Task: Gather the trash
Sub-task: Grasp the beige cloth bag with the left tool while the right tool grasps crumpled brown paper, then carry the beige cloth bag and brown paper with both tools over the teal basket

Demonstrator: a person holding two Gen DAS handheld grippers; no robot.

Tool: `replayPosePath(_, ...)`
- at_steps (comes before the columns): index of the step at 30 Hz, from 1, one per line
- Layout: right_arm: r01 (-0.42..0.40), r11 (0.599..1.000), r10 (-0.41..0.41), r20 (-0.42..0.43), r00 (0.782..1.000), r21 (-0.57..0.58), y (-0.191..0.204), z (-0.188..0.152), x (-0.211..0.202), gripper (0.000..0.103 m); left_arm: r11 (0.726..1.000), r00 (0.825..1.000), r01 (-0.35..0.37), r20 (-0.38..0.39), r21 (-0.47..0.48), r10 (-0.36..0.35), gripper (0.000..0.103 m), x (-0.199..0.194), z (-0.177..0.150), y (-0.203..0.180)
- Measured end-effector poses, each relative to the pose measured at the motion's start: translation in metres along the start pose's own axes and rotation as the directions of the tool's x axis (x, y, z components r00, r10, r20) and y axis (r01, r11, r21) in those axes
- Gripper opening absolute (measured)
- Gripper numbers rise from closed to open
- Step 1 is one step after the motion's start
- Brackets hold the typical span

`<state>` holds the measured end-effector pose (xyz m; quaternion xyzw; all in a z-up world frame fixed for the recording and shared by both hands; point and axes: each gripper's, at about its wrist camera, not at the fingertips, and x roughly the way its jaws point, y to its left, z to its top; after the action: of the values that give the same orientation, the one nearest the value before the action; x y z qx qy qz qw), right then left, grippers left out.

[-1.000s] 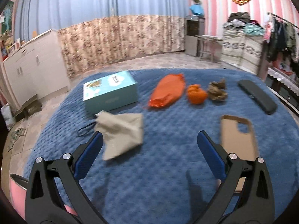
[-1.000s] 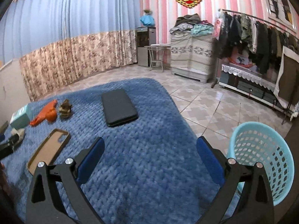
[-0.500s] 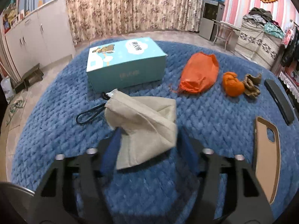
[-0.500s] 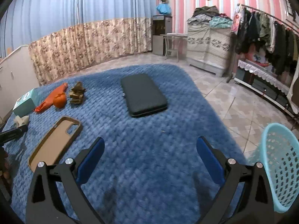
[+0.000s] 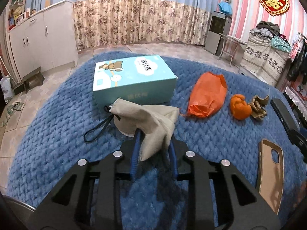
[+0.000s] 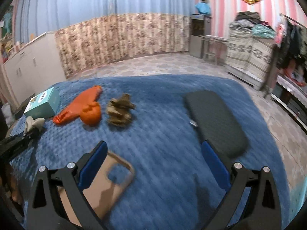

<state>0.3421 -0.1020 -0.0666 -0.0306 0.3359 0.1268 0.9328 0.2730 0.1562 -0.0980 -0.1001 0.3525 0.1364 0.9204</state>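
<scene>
The left gripper clamps a beige drawstring pouch on the blue blanket, apparently for disposal, while the right gripper hangs wide apart, empty.

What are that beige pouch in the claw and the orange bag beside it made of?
The beige pouch, pinched in the left claw, looks like soft matte fabric: it folds limply, with a stitched hem. The orange bag seems to be thin plastic film: glossy and crinkled.
</scene>
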Motion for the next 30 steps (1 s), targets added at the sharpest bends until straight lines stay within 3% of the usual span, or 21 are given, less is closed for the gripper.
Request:
replayPosePath(2, -0.015, 0.999, 0.014, -0.009, 1.0, -0.045, 0.013, 0.011, 0.014, 0.095, 1.0, 1.0, -0.001, 0.011, -0.016, 0.001, 0.026, -0.002, 0.0, 0.003)
replayPosePath(7, -0.041, 0.988, 0.027, -0.096, 0.995, -0.146, 0.035, 0.025, 0.049, 0.071, 0.999, 1.0, -0.007, 0.018, -0.053, 0.008, 0.026, -0.003, 0.0, 0.009)
replayPosePath(11, -0.101, 0.988, 0.08, -0.168, 0.983, -0.12, 0.035, 0.029, 0.071, 0.059, 0.999, 1.0, -0.014, 0.026, -0.049, 0.016, 0.026, -0.004, -0.001, 0.007)
replayPosePath(14, -0.133, 0.983, 0.107, -0.193, 0.975, -0.127, 0.039, 0.028, 0.08, 0.04, 0.999, 0.999, -0.016, 0.034, -0.051, 0.018, 0.026, -0.005, -0.002, 0.008)
replayPosePath(15, -0.133, 0.983, 0.108, -0.18, 0.978, -0.13, 0.039, 0.025, 0.077, 0.04, 0.998, 0.999, -0.015, 0.037, -0.053, 0.017, 0.026, -0.005, -0.002, 0.008)
replayPosePath(23, -0.085, 0.994, 0.082, -0.051, 0.995, -0.064, 0.012, 0.009, 0.013, 0.036, 0.998, 0.999, -0.011, 0.043, -0.057, 0.013, 0.026, -0.006, -0.003, 0.008)
replayPosePath(30, 0.052, 0.998, -0.052, 0.016, 0.999, -0.023, -0.031, -0.026, -0.073, 0.037, 0.998, 0.999, -0.011, 0.045, -0.058, 0.014, 0.026, -0.009, -0.006, 0.01)
